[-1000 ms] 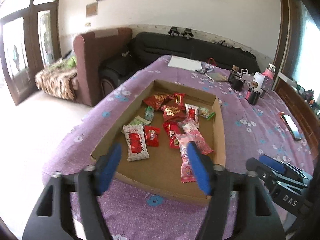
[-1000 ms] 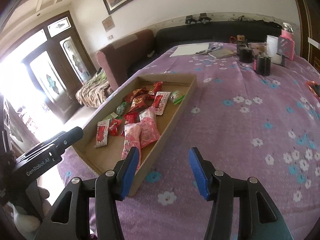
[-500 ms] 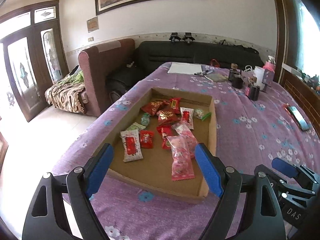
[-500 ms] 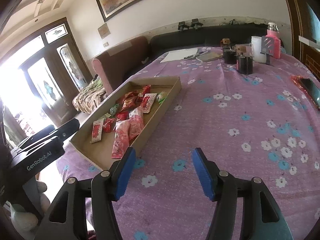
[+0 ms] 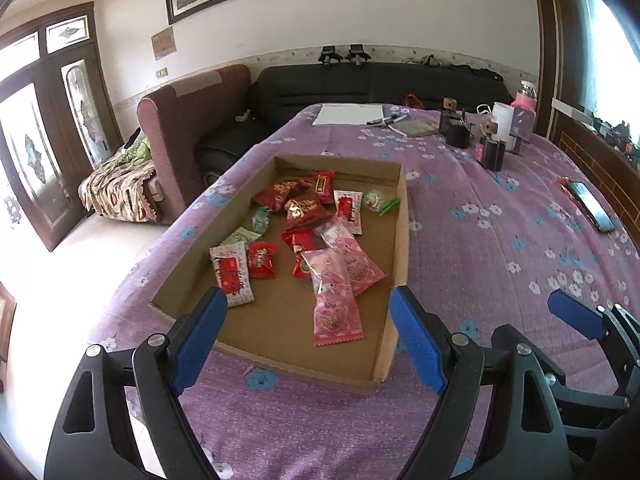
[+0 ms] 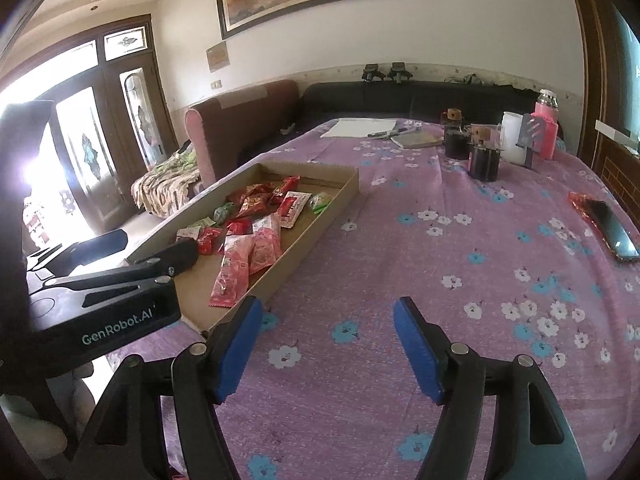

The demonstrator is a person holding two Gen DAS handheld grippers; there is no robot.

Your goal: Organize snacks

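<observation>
A shallow cardboard tray (image 5: 402, 240) lies on the purple flowered tablecloth and holds several snack packets: pink ones (image 5: 334, 296) at the near end, red ones (image 5: 302, 210) further back, a white-and-red one (image 5: 231, 272) at the left. The tray also shows in the right wrist view (image 6: 316, 224). My left gripper (image 5: 308, 332) is open and empty, hovering over the tray's near edge. My right gripper (image 6: 328, 340) is open and empty above bare cloth to the right of the tray.
A phone (image 5: 592, 206) lies near the table's right edge. Dark jars (image 6: 484, 160), a white cup (image 6: 512, 140) and a pink bottle (image 6: 546, 128) stand at the far right. Paper and pens (image 5: 352, 114) lie at the far end. Sofas stand beyond the table.
Both grippers have pulled back and risen from the tray, so more of the table shows. The left gripper's jaws have spread wider. The snacks have not moved.
</observation>
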